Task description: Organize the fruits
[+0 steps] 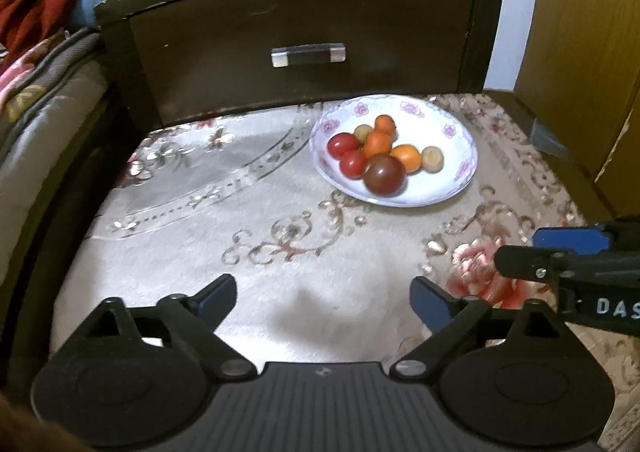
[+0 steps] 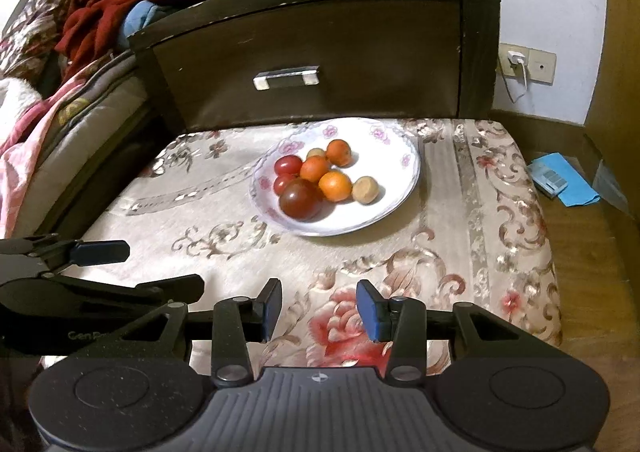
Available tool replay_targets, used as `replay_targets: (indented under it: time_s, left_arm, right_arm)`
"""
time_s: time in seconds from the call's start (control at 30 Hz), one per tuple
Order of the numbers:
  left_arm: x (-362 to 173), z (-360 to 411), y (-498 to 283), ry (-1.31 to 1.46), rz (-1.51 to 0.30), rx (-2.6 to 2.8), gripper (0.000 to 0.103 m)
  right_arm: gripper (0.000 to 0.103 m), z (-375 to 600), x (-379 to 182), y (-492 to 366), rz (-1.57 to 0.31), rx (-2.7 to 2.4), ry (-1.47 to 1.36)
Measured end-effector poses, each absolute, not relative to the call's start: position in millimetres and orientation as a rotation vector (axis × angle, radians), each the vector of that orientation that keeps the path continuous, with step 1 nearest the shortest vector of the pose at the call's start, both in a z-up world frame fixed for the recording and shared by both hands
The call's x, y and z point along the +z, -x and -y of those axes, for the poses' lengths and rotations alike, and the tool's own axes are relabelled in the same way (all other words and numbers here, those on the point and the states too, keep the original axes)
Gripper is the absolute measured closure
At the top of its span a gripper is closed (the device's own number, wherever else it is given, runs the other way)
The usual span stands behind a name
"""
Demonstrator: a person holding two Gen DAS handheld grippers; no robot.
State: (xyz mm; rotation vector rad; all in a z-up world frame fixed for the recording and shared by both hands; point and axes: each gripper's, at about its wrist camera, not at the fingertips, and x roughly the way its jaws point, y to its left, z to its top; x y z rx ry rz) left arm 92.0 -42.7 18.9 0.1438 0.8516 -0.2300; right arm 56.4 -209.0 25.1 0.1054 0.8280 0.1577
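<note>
A white floral plate [image 1: 452,180] [image 2: 396,188] sits on the patterned cloth and holds a large dark tomato [image 1: 384,174] [image 2: 299,199], two small red tomatoes [image 1: 342,144] [image 2: 288,165], three oranges [image 1: 408,157] [image 2: 335,186] and two small brown fruits [image 1: 433,158] [image 2: 365,190]. My left gripper [image 1: 323,298] is open and empty over the cloth, well short of the plate. My right gripper [image 2: 319,309] is open and empty, also short of the plate. Each gripper shows at the edge of the other's view.
A dark wooden drawer front [image 1: 304,52] [image 2: 288,72] stands right behind the plate. A bed with red and pink cloths [image 2: 92,24] lies to the left. A blue packet [image 2: 560,180] lies on the wooden floor at the right.
</note>
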Motion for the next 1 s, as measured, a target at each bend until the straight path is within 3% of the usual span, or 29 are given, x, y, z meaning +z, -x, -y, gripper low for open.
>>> replay_targets:
  time_s: [1.0]
  left_arm:
    - [15.3, 30.1, -51.6, -0.093, -0.898, -0.243, 0.000]
  right_arm:
    - [0.061, 193.3, 21.0, -6.9, -0.864, 0.161, -0.109]
